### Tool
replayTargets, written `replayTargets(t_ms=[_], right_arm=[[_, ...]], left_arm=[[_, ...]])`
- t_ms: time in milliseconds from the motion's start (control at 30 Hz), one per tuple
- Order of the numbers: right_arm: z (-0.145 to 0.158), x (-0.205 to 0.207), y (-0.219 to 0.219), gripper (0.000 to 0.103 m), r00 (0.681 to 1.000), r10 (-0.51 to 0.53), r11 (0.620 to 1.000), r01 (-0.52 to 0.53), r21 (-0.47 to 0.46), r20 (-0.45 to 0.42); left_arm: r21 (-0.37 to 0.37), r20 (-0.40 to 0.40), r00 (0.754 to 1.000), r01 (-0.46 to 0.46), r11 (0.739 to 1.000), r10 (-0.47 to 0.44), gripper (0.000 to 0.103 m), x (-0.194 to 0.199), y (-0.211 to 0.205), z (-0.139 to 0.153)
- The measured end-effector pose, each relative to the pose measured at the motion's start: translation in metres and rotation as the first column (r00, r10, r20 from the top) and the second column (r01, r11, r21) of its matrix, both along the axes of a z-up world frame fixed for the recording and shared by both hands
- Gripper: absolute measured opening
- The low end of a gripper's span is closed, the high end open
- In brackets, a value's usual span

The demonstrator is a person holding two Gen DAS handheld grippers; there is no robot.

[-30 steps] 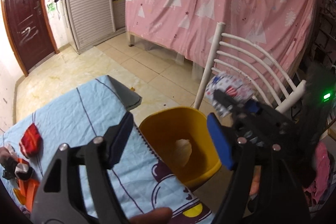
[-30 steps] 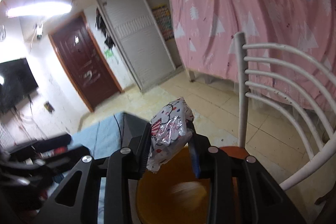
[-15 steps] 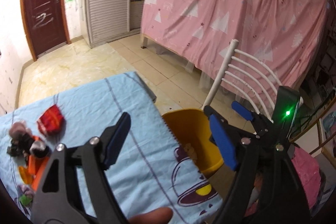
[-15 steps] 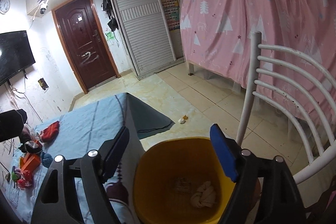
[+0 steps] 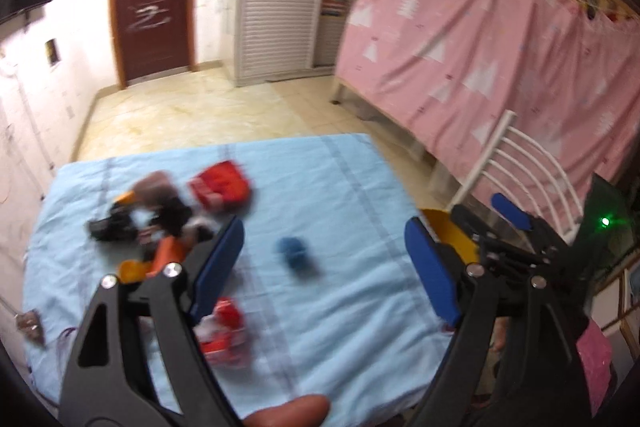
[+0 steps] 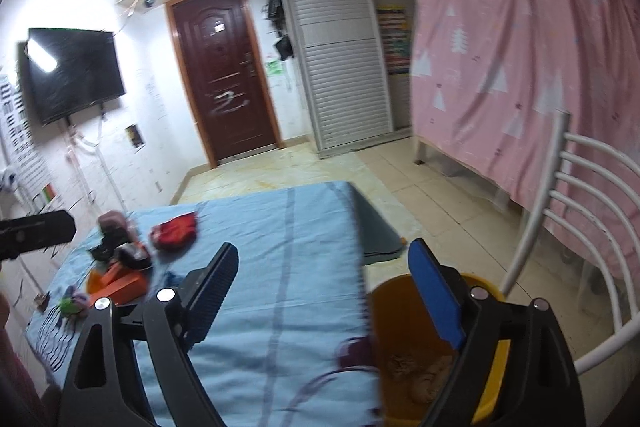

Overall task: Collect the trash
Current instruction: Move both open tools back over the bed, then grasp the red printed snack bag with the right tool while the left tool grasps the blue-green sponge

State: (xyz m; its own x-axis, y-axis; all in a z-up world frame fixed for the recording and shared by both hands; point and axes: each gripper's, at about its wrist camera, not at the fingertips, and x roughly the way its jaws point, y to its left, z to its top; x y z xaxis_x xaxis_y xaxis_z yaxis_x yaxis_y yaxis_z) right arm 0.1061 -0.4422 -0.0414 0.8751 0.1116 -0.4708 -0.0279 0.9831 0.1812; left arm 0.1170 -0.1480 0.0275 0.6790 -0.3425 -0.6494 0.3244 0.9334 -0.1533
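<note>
A: We see the left gripper (image 5: 324,259) with its fingers (image 5: 218,267) spread wide, having just been opening, nothing between them. It tilts down over the table (image 5: 360,327); a fingertip of the hand shows at six o'clock.

B: And the right gripper (image 6: 320,291)? Its fingers (image 6: 434,293) stand spread too, also just opened, empty. It angles down across the table's right edge.

A: For trash, we find a blue ball (image 5: 294,253) between the left fingers' tips, a red-and-white wrapper (image 5: 224,331) at seven o'clock, and a red packet (image 5: 222,185) with a blurred dark heap (image 5: 140,219) at ten o'clock.

B: The yellow bin (image 6: 404,331) sits just beside the table's edge at five o'clock in our right view, scraps inside. A white chair (image 6: 576,211) stands at three o'clock, close to the bin.

A: Beyond the table's far edge we have bare tiled floor (image 6: 280,171) up to the door (image 6: 224,75); the pink curtain (image 6: 520,75) closes off two o'clock.
</note>
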Motion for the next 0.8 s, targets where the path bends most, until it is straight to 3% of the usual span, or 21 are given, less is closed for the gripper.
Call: replayTargets(t_ms=[400,800], right_arm=[[-0.006,0.008,0.088,0.081,0.985,0.164,0.986,-0.165,-0.023,-0.049],[-0.031,0.014,0.169,0.082,0.929,0.339,0.939,-0.343,-0.006,-0.149]], left_arm=[[-0.018,-0.009,0.985,-0.17,0.985,0.17,0.082,-0.006,0.116,-0.012],[0.044,-0.102,0.98,-0.169,0.985,0.172,0.082,-0.002,0.156,-0.063]])
